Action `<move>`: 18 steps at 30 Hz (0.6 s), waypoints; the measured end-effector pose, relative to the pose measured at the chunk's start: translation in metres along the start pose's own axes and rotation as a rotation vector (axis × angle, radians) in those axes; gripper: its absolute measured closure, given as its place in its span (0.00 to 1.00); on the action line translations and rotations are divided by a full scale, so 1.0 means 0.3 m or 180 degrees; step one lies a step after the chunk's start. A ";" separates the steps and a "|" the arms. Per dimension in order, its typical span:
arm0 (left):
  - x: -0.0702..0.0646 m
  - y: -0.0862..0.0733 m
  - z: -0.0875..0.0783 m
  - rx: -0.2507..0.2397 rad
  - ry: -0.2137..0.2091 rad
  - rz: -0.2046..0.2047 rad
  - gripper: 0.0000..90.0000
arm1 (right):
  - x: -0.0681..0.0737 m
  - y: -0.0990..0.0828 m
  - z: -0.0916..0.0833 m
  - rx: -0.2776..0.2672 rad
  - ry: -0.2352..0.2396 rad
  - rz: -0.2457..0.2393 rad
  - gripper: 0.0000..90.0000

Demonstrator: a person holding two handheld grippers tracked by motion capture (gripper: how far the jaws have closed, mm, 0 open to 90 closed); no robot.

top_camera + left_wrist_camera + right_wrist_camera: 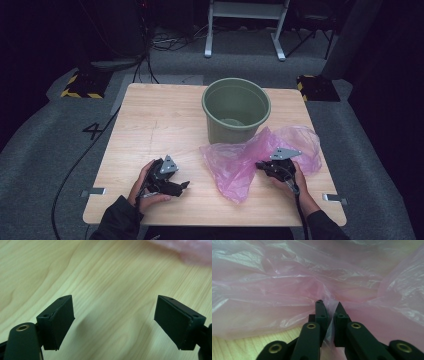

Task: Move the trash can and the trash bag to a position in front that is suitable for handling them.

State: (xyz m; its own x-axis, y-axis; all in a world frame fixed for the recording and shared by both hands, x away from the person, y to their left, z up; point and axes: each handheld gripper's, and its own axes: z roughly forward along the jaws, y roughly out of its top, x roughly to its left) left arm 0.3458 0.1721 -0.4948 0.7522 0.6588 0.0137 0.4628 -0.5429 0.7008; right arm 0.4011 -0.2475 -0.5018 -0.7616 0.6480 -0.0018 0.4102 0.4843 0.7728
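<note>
Nearest the table's front edge, the left hand [145, 187] is lying low on the wooden table [150, 125], tilting the left gripper [184, 186] toward the middle with jaws spread over bare wood. The right hand [290, 182] is angling the right gripper [329, 305] inward, jaws pinching a fold of the pink plastic bag [240, 160] (crumpled, lying flat). Beyond, the green bucket [236, 110] is standing upright, touching the bag.

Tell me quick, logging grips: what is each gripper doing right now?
Left gripper: open, holding nothing, over the bare table.
Right gripper: closed on a fold of the pink plastic bag.
</note>
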 end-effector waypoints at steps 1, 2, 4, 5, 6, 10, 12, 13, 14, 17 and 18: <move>0.004 -0.009 -0.005 0.0017 0.0004 0.0010 0.17 | -0.006 -0.002 -0.002 -0.0004 -0.0008 -0.0002 0.98; 0.004 -0.009 -0.005 0.0017 0.0004 0.0010 0.17 | -0.009 -0.003 -0.004 -0.0004 -0.0002 0.0000 0.98; 0.012 -0.033 -0.018 0.0062 0.0023 -0.0001 0.18 | -0.015 -0.006 -0.007 -0.0003 0.0002 -0.0004 0.99; 0.014 -0.041 -0.023 0.0065 0.0028 -0.0025 0.17 | -0.021 -0.009 -0.011 -0.0003 -0.0011 0.0001 0.99; 0.016 -0.046 -0.026 0.0060 0.0028 -0.0025 0.17 | -0.026 -0.011 -0.014 -0.0008 -0.0008 0.0002 0.99; 0.025 -0.070 -0.044 0.0074 0.0072 -0.0132 0.17 | -0.049 -0.018 -0.036 -0.0051 -0.0059 0.0008 0.99; 0.026 -0.075 -0.044 0.0049 0.0063 -0.0151 0.17 | -0.052 -0.018 -0.041 -0.0072 -0.0065 0.0000 0.99; 0.024 -0.087 -0.044 -0.0036 0.0087 -0.0179 0.17 | -0.059 -0.017 -0.054 -0.0127 -0.0082 0.0012 0.99; 0.024 -0.087 -0.044 -0.0036 0.0087 -0.0179 0.16 | -0.059 -0.017 -0.054 -0.0127 -0.0082 0.0012 0.99; 0.023 -0.088 -0.043 -0.0046 0.0095 -0.0185 0.16 | -0.065 -0.014 -0.075 -0.0200 -0.0084 -0.0031 0.99; 0.023 -0.088 -0.044 -0.0040 0.0106 -0.0185 0.16 | -0.065 -0.009 -0.096 -0.0293 -0.0065 -0.0057 1.00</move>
State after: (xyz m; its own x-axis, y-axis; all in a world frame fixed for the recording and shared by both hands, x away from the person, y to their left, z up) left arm 0.3325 0.1979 -0.5039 0.7081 0.7061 -0.0038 0.4993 -0.4968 0.7099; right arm 0.4003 -0.2784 -0.4856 -0.7576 0.6521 -0.0286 0.3480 0.4406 0.8275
